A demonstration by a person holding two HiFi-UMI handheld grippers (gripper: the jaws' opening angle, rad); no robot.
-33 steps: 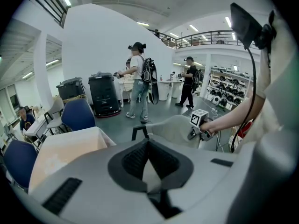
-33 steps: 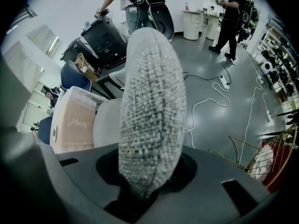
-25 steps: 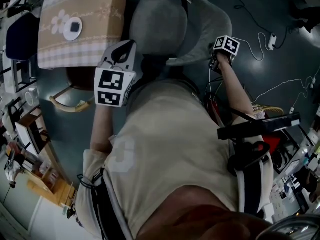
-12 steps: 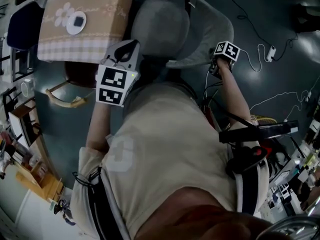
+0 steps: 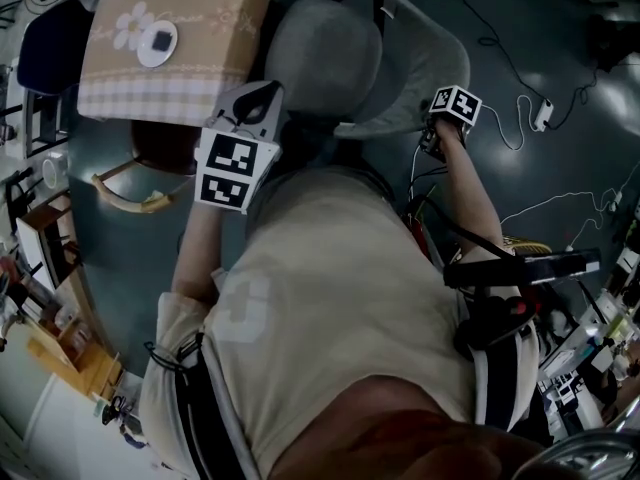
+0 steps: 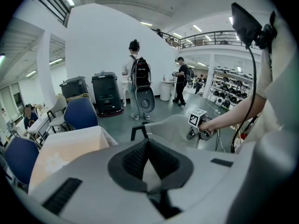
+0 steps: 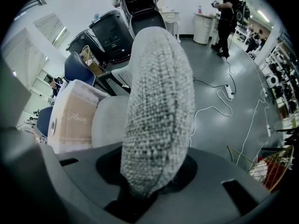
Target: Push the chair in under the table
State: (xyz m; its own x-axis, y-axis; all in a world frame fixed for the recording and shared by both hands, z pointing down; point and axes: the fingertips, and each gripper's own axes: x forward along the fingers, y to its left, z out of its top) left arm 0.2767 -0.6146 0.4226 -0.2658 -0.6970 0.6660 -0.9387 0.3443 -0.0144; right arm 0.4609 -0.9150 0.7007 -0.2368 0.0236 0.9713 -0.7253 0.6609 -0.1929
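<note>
The grey fabric chair (image 5: 322,53) stands just right of the table (image 5: 120,93), which wears a checked beige cloth. Its curved backrest (image 5: 415,78) faces me. My right gripper (image 5: 432,133) is shut on the backrest's top edge; in the right gripper view the woven fabric (image 7: 159,101) fills the gap of that gripper (image 7: 152,169), with the seat (image 7: 110,120) and table (image 7: 70,115) beyond. My left gripper (image 5: 262,98) sits at the backrest's left end, its jaws shut (image 6: 147,148) with nothing seen held. The left gripper view shows the backrest (image 6: 170,127) running across to the right gripper (image 6: 198,125).
A white disc (image 5: 157,43) lies on the table. A wooden chair (image 5: 140,183) is tucked at its near side. Cables and a power strip (image 5: 540,113) trail on the floor at right. Blue chairs (image 6: 79,113), black bins (image 6: 106,92) and standing people (image 6: 139,80) are further off.
The head view has drifted a little, so chair and table sit slightly higher and further right in the picture. Both grippers keep their places at the backrest.
</note>
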